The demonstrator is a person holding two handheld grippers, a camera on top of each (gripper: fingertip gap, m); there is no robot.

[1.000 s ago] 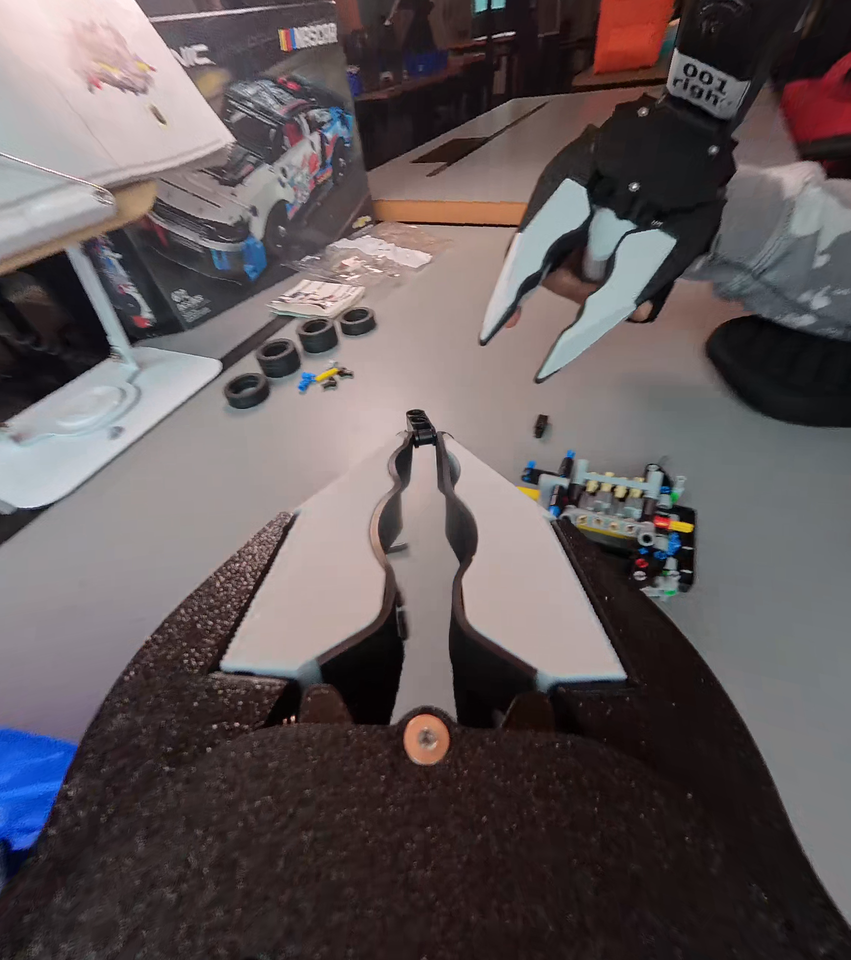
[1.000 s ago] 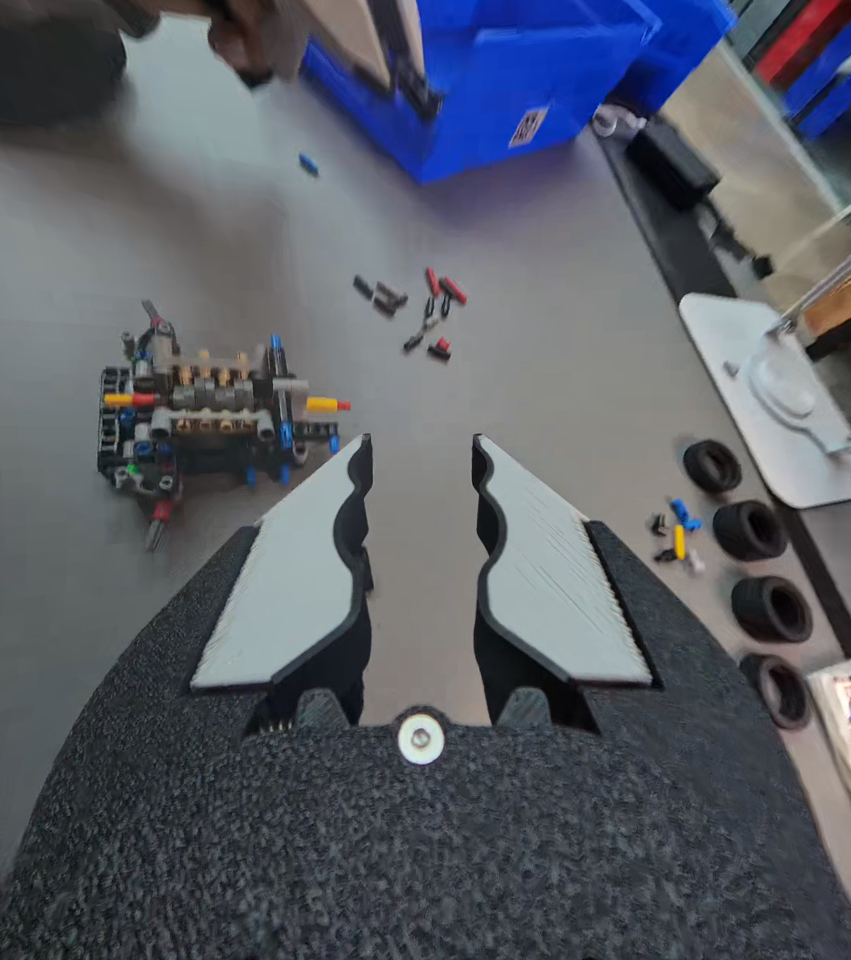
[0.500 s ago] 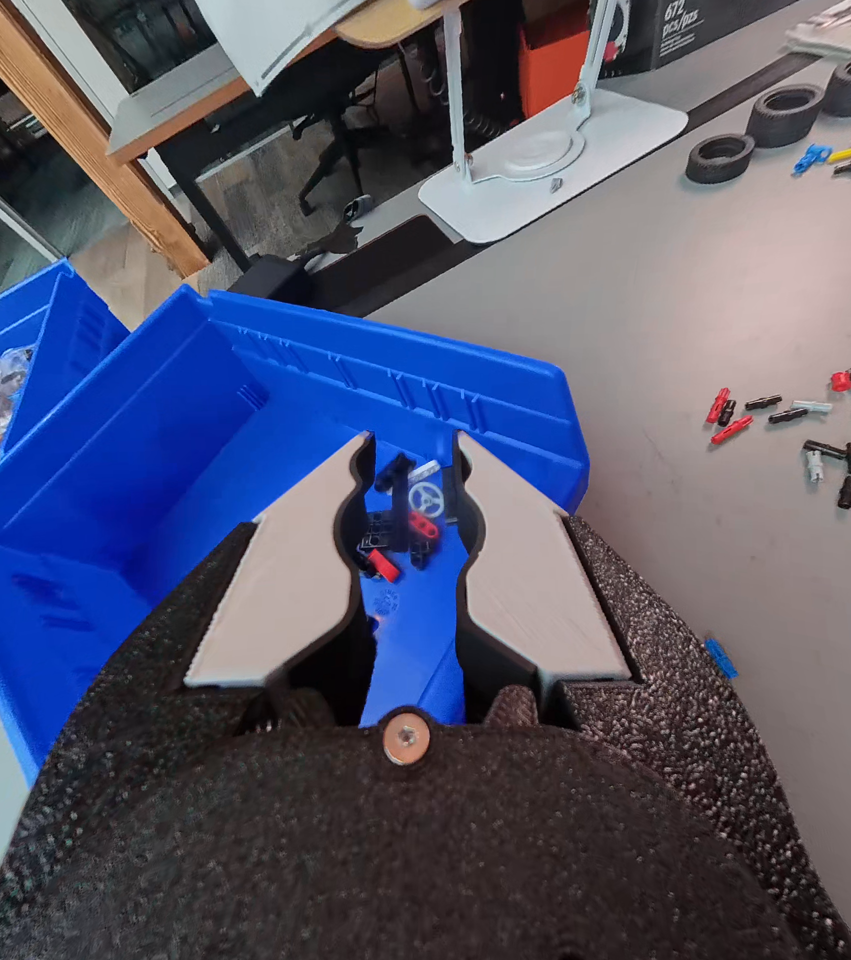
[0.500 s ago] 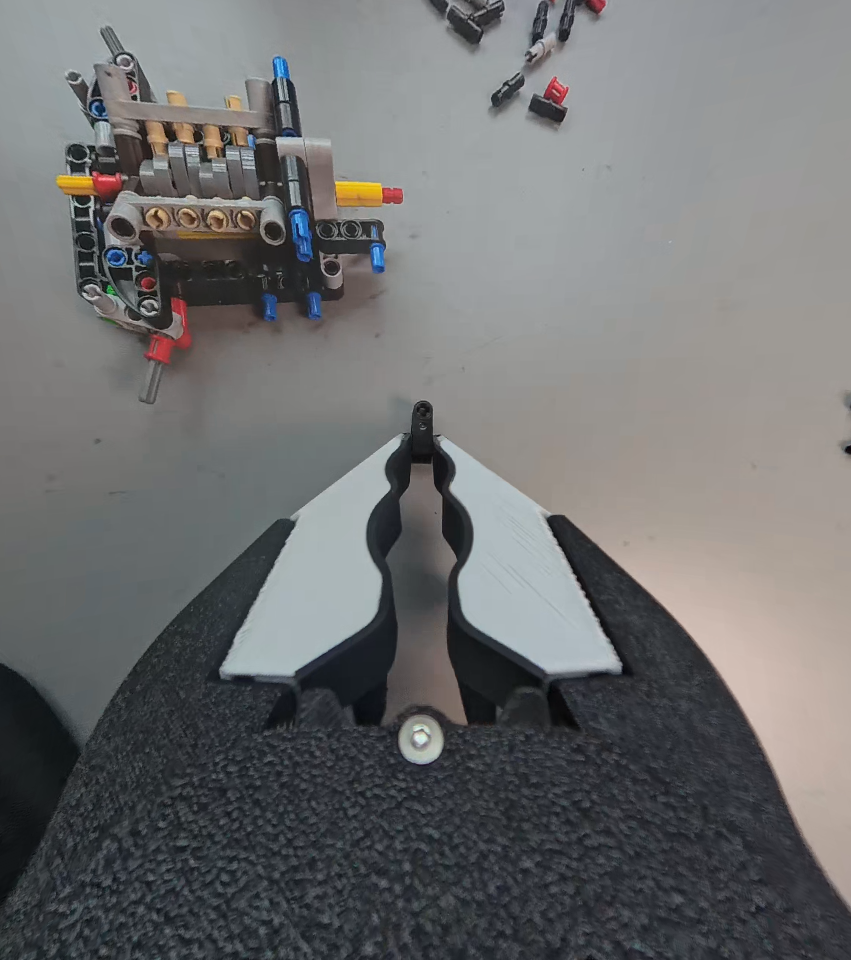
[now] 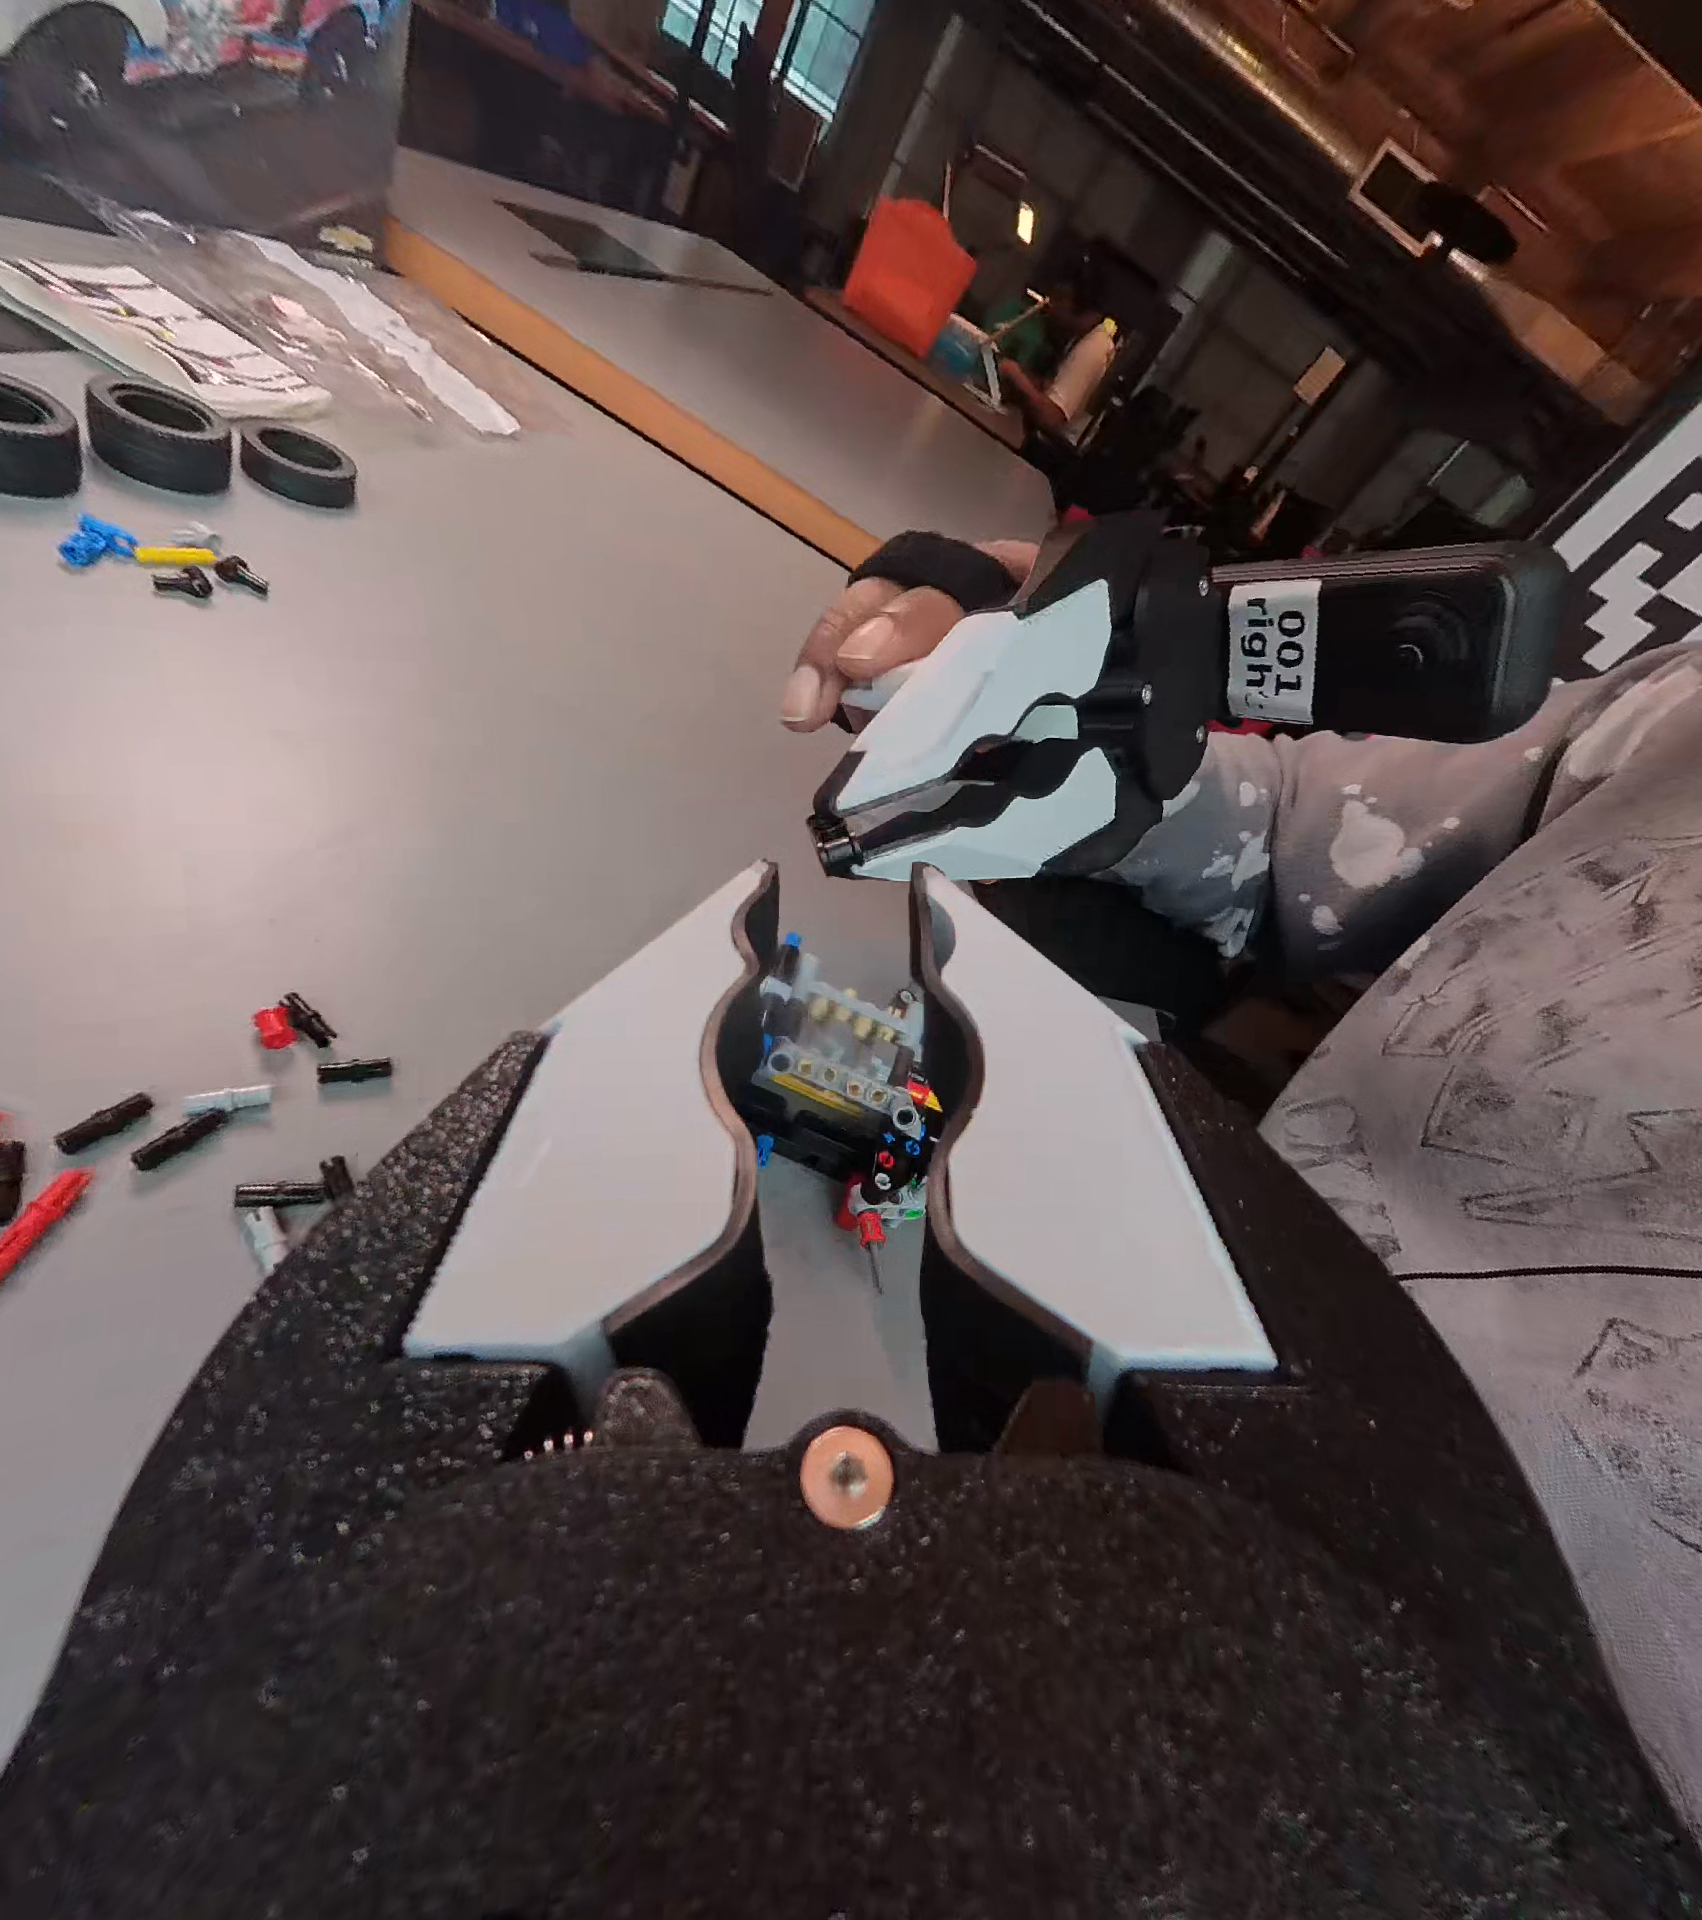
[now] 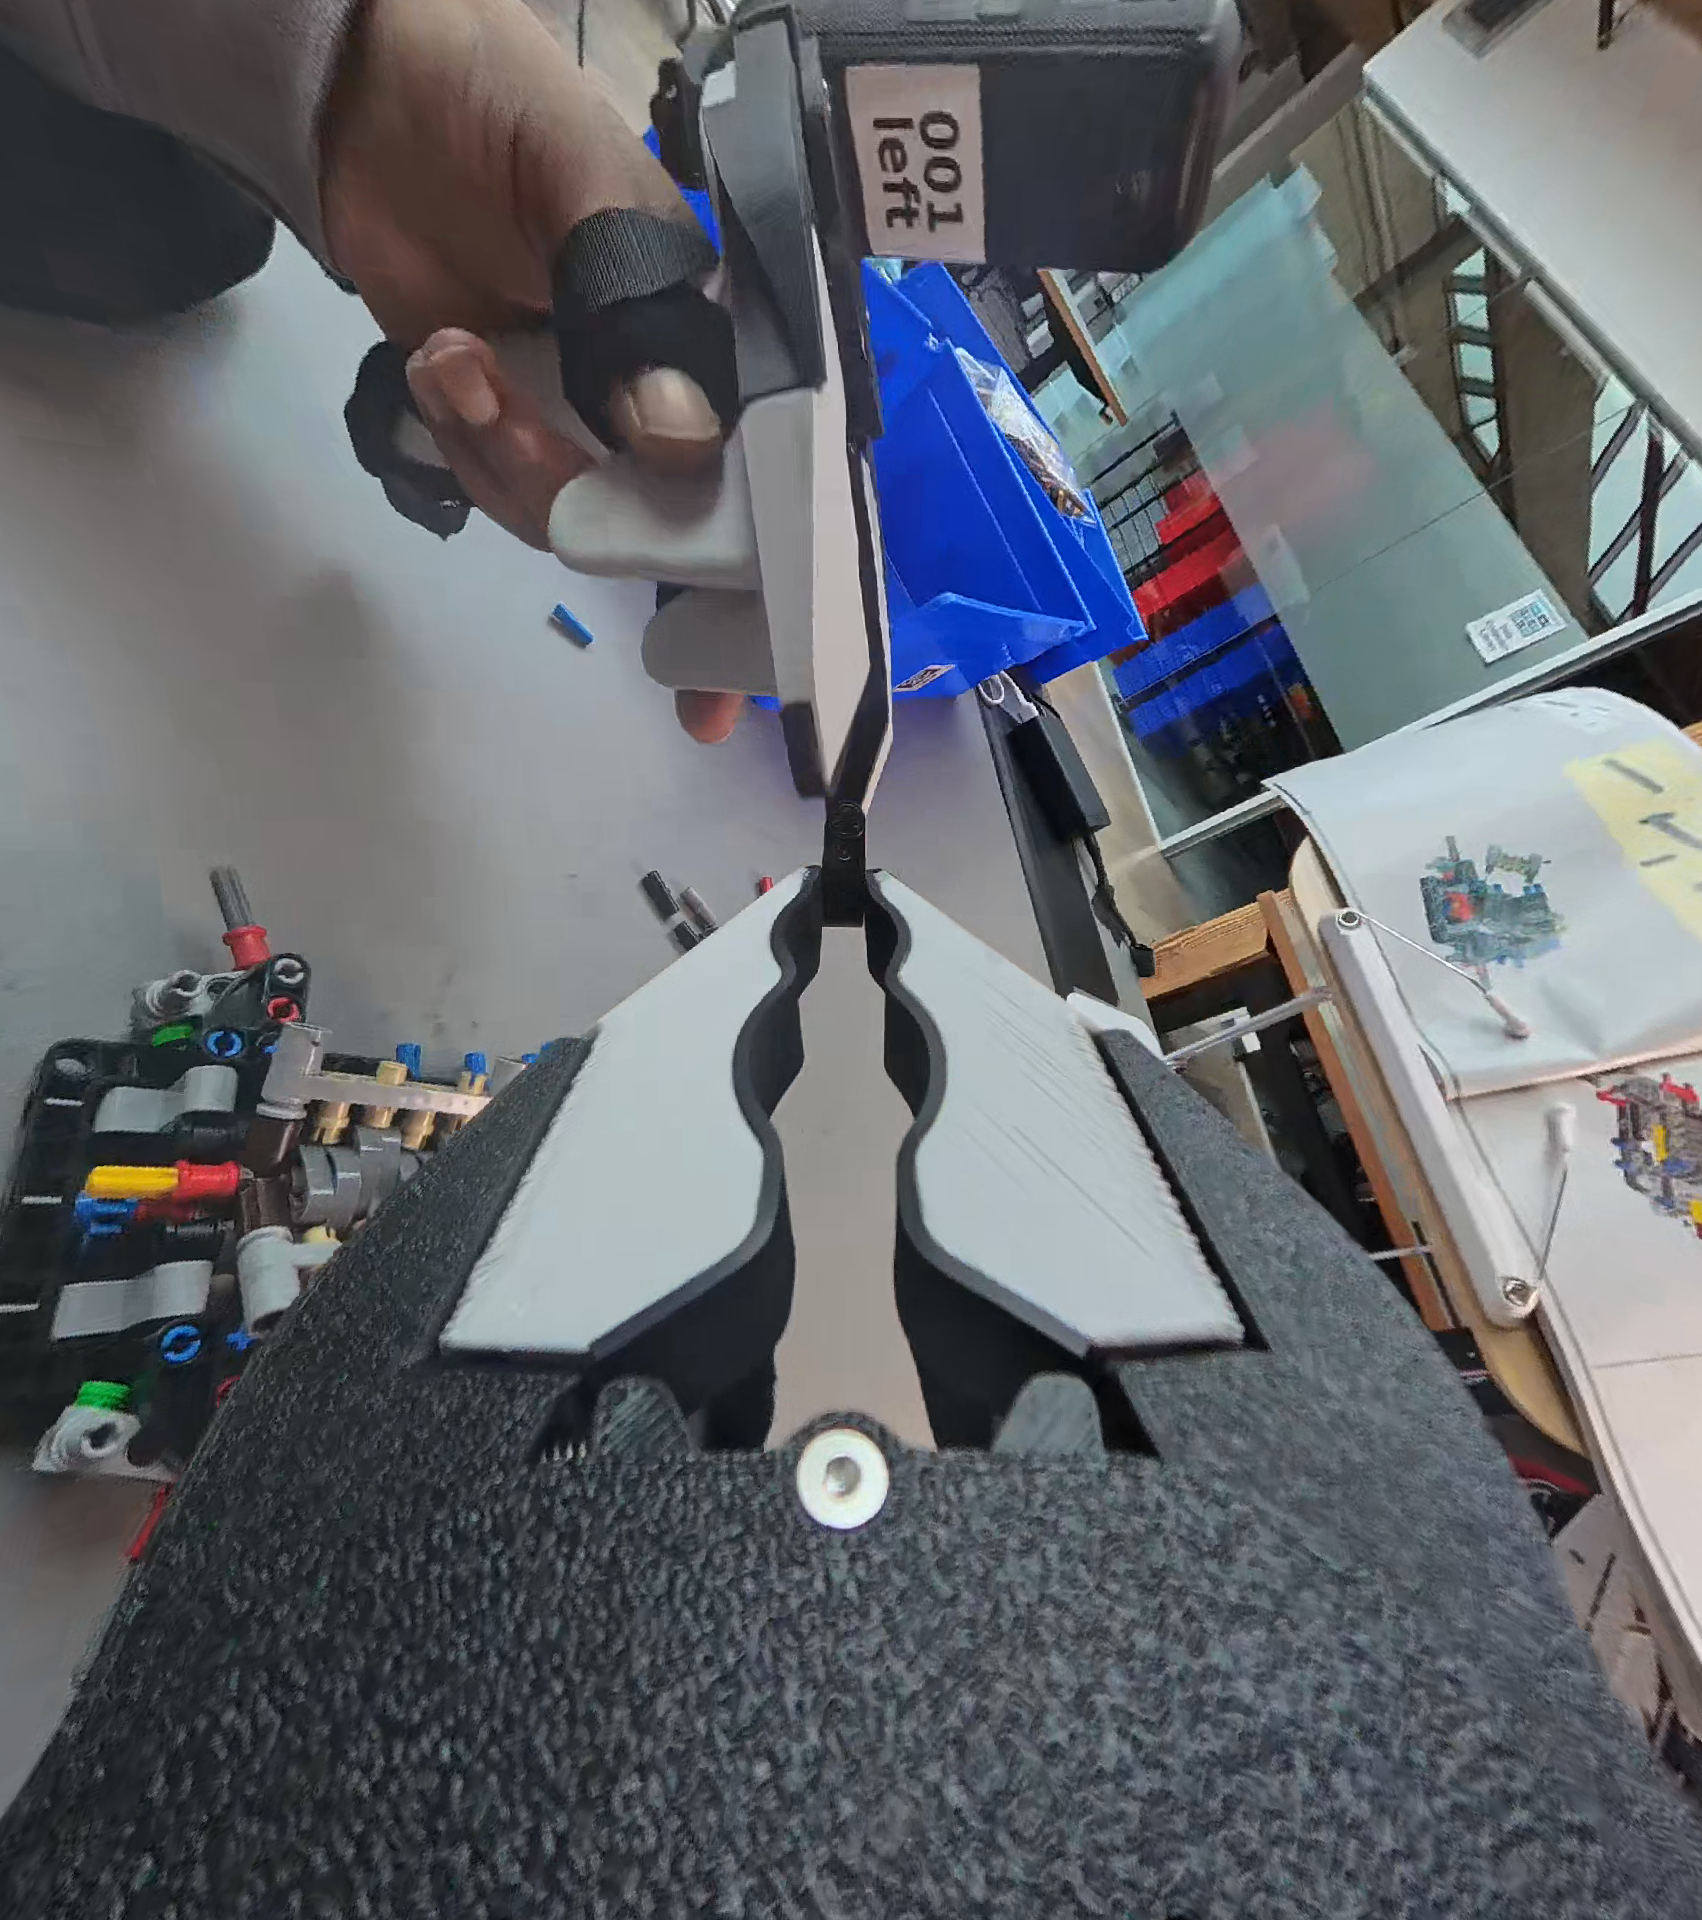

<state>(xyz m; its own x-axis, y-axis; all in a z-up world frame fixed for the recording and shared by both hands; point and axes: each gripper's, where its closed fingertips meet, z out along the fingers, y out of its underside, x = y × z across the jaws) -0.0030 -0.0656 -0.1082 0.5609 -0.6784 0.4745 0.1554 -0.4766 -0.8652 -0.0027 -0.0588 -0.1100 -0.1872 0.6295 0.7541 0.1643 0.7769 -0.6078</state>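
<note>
Your grey worktop [image 5: 390, 790] carries everything in view. At its far edge in the right wrist view stand a blue bin [image 6: 982, 540] and, further right, an open instruction booklet [image 6: 1595, 1039] on a white stand.

The brick assembly [image 5: 842, 1081], a black frame with grey beams, tan pins and coloured connectors, lies flat on the worktop. In the left wrist view it sits directly beyond the gap of your left gripper [image 5: 845, 878]; in the right wrist view it lies to the lower left, partly hidden by the gripper body.

Your left gripper is released: its two fingers stand apart with nothing between them. Your right gripper [image 6: 842, 883] is clenched on a small black connector piece [image 6: 842, 842], which projects past the fingertips. The left wrist view shows that piece held above the worktop, just beyond the left gripper's tips.

Black tyres [image 5: 156, 431] lie in a row at the far left of the worktop. Near them is a small cluster of blue, yellow and black pins [image 5: 156, 556]. Closer to you, at the left, loose red, black and grey pins [image 5: 151, 1132] lie scattered.
</note>
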